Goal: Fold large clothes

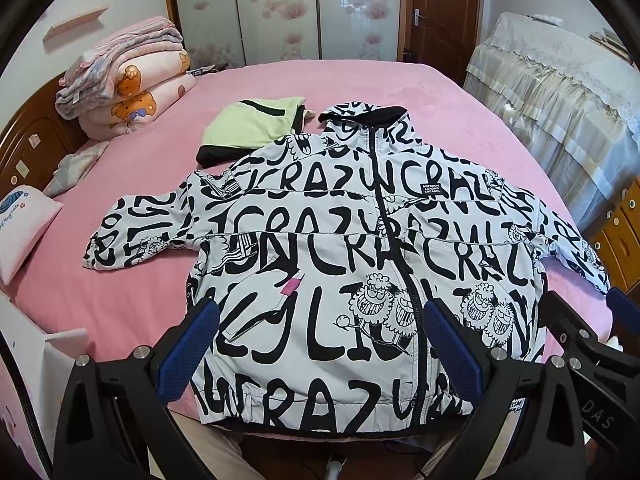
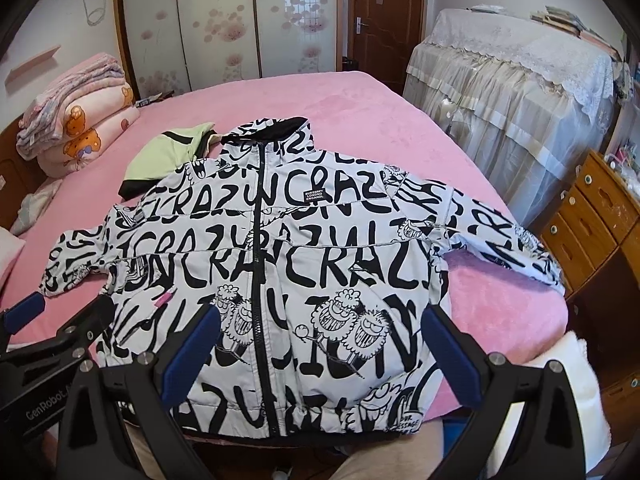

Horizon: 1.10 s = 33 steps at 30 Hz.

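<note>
Grippers hang over the near hem, both with jaws spread wide and nothing between them. The left gripper (image 1: 320, 344) hovers above the lower left panel of the jacket (image 1: 352, 248), its blue pads (image 1: 188, 344) well apart; the right gripper (image 2: 320, 344) sits just beside it, over the lower right panel and the zip (image 2: 262, 264). Neither appears to touch the fabric, though the fisheye makes height hard to judge.

The jacket lies face up and zipped on the pink bed (image 1: 380, 88), collar away from the person, both sleeves stretched outward. Its hem droops slightly over the near edge of the bed.

Risks, as I judge them: the padded body looks thick, so a pinch may catch only the top layer and drag the front off the back, leaving a crooked fold. The right sleeve (image 2: 512, 240) reaches close to the bed's side edge and could slide off if the body is tugged the other way. The left shoulder overlaps a folded green garment (image 1: 256, 128); pulling or lifting that side may drag the green piece along and undo it. The elastic hem could bunch under a pad, and the two grippers, working this close, might knock together.
</note>
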### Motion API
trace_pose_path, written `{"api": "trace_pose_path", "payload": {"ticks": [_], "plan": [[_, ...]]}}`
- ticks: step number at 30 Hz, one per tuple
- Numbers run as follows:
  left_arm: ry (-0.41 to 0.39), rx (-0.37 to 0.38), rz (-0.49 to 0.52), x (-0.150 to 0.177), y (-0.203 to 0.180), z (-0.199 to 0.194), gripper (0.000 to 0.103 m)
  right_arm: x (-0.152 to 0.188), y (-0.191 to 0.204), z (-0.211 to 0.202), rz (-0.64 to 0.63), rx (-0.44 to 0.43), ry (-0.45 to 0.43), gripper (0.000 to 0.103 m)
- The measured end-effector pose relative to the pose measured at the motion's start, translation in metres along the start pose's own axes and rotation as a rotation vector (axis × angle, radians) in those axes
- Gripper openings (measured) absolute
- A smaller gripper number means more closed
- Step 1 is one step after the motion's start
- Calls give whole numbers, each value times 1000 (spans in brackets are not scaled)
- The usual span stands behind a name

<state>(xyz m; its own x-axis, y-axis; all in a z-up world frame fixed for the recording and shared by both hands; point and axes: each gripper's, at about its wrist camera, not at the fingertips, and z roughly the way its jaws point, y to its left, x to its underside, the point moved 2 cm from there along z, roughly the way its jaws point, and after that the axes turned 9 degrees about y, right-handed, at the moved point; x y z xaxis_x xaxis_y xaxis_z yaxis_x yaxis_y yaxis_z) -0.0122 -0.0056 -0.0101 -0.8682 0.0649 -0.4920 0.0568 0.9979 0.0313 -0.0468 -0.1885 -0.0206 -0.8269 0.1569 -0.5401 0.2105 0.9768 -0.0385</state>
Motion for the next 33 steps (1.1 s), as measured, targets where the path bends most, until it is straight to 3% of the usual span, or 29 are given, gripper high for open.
{"api": "trace_pose_path", "payload": {"ticks": [33], "plan": [[-14, 33, 18, -5, -25, 12, 100, -2, -26, 20, 50, -88, 41, 101]]}}
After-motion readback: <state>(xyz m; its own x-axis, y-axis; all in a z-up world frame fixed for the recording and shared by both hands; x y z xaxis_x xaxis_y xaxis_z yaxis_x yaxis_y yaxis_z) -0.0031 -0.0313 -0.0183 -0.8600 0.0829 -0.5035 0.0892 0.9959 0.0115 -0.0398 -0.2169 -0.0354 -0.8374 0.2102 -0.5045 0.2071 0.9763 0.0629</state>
